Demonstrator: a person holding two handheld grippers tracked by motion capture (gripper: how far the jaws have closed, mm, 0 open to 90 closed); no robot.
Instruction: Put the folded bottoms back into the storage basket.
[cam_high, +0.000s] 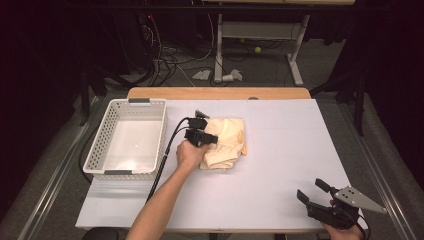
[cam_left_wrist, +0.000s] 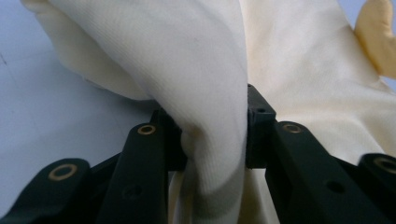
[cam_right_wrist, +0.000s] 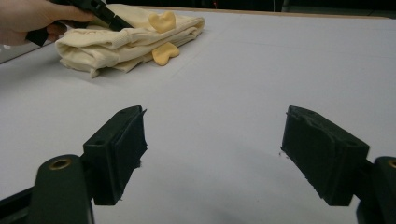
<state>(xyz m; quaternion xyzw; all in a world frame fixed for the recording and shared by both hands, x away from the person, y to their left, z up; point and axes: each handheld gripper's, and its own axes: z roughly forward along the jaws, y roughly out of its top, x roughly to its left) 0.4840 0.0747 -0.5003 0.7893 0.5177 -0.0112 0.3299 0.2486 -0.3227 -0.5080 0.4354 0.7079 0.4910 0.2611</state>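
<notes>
Left tongs are clamped on a bunched fold of the cream-coloured folded cloth garment; in the left gripper view the black pads pinch a ridge of the ribbed fabric between them, with more of the garment rising ahead and to both sides. The grip sits at the garment's near-left edge, so the bulk of the cloth lies beyond and to the right of these tongs, its long axis running roughly away from the person. Just to the left of the tongs stands the white perforated plastic basket, close beside the garment on the pale grey worktop; a lift and carry leftward looks like the short way in.

Right tongs rest well apart at the near right corner, jaws spread wide with nothing between them, so the left hand is much the nearer.

From the right gripper view, the garment shows as stacked layers with a yellow heart-shaped patch on top, which the left gripper view catches merely as a yellow sliver at its upper right corner.
</notes>
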